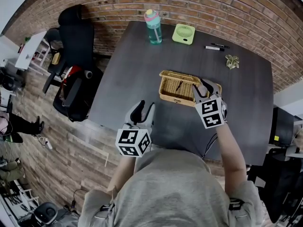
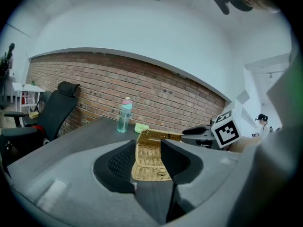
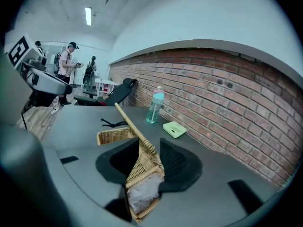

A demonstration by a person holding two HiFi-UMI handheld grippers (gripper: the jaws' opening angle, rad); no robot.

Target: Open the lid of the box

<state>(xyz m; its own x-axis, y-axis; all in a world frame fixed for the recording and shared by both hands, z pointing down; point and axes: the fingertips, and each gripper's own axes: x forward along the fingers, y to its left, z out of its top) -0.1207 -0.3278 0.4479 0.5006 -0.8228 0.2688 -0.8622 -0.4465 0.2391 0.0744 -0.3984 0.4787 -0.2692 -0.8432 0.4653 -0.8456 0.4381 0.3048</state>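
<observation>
A wicker box point(image 1: 176, 87) stands mid-table. Its lid point(image 3: 142, 162) is tilted up off the box point(image 3: 112, 135) and runs slantwise between the jaws of my right gripper point(image 3: 147, 144), touching both pads, with a white lining on its near end. In the head view the right gripper point(image 1: 202, 90) sits at the box's right end, with the lid point(image 1: 216, 87) beside it. My left gripper point(image 1: 143, 111) hovers near the table's front edge, open and with nothing in it. In the left gripper view its jaws point(image 2: 147, 144) point at the box point(image 2: 151, 137) from a distance.
A teal bottle point(image 1: 153, 27), a green fan point(image 1: 183, 33), pens point(image 1: 215, 47) and a small dried sprig point(image 1: 232, 61) lie along the table's far side by the brick wall. A black office chair point(image 1: 75, 65) stands left of the table. A black item point(image 3: 112, 123) lies in the box.
</observation>
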